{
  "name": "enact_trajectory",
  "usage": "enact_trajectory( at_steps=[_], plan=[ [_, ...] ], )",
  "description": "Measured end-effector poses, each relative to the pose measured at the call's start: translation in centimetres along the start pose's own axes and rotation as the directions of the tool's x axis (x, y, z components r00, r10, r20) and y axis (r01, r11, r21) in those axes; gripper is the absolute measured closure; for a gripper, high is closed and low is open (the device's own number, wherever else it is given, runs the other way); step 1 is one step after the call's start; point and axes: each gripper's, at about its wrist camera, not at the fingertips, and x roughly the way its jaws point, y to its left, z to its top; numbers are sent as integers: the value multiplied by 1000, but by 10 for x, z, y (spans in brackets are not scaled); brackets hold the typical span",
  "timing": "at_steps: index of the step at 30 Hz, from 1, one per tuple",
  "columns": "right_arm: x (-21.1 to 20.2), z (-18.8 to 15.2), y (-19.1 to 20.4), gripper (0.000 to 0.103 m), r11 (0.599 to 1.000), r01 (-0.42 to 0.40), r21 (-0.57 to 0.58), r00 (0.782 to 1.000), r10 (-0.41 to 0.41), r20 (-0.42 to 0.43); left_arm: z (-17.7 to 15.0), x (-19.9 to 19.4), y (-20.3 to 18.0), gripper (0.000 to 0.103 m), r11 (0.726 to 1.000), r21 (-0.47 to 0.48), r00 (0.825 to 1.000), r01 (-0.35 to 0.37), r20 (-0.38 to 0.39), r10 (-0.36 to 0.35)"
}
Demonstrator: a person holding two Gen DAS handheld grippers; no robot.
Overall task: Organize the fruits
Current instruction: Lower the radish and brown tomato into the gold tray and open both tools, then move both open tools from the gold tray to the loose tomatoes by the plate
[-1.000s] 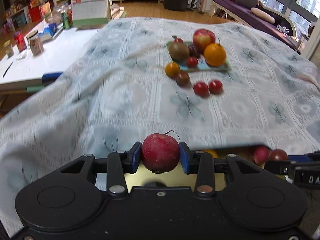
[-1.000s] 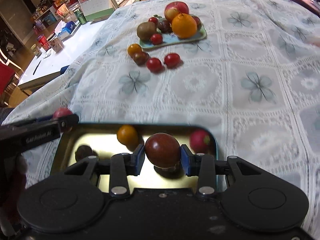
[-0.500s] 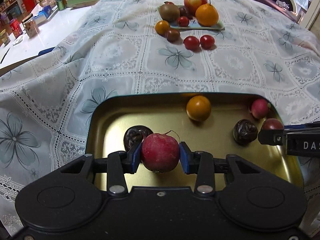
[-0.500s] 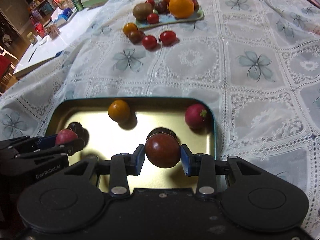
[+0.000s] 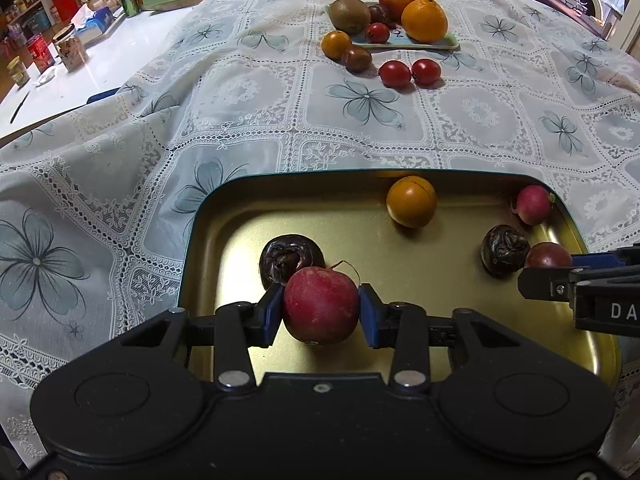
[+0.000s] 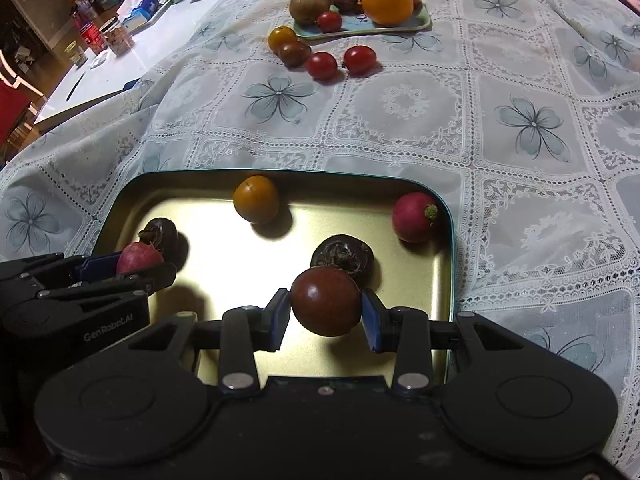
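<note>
While a second ago the left camera showed mostly cloth and only the far rim of the tray, both grippers have now come down over the shallow gold metal tray (image 5: 592,344), which lies on the lace-and-flower tablecloth (image 5: 360,140) covering the surface. The left gripper (image 5: 321,309) is clamped on a red radish with a thin root tail (image 5: 321,304), held just above the tray floor, right in front of a dark wrinkled fruit (image 5: 290,258). The right gripper (image 6: 325,307) is closed on a dark reddish-brown tomato (image 6: 325,302), hanging low over the tray's middle, just in front of a second dark wrinkled fruit (image 6: 342,254).

Already lying in the tray are a small orange tomato (image 5: 411,201) near the far edge and another pink-red radish (image 6: 414,217) in the far right corner. Well beyond, a pale green plate (image 6: 416,24) carries an apple, a large orange, a kiwi and small dark fruits, with four loose cherry tomatoes (image 6: 322,65) on the cloth just beside it.

The descent suggests that both pieces are about to be released. Each needs a gentle opening, since round fruit will likely roll on bare metal and could knock its wrinkled neighbour. The loose tomatoes by the plate look like the remaining work.
</note>
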Motion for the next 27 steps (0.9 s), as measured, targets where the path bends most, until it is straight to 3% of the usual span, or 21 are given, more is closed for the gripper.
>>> enact_trajectory(
  at_steps=[9,27],
  plan=[
    [-9,-1,5,62,999,-12,-33,999,13,37,-2,0,1,52,1000,-9,1000,18,-18,-18],
    [-8,-1,3,62,1000,-16,-22,999,17,32,3,-5,9,52,999,-30,1000,16,-5,-16]
  ],
)
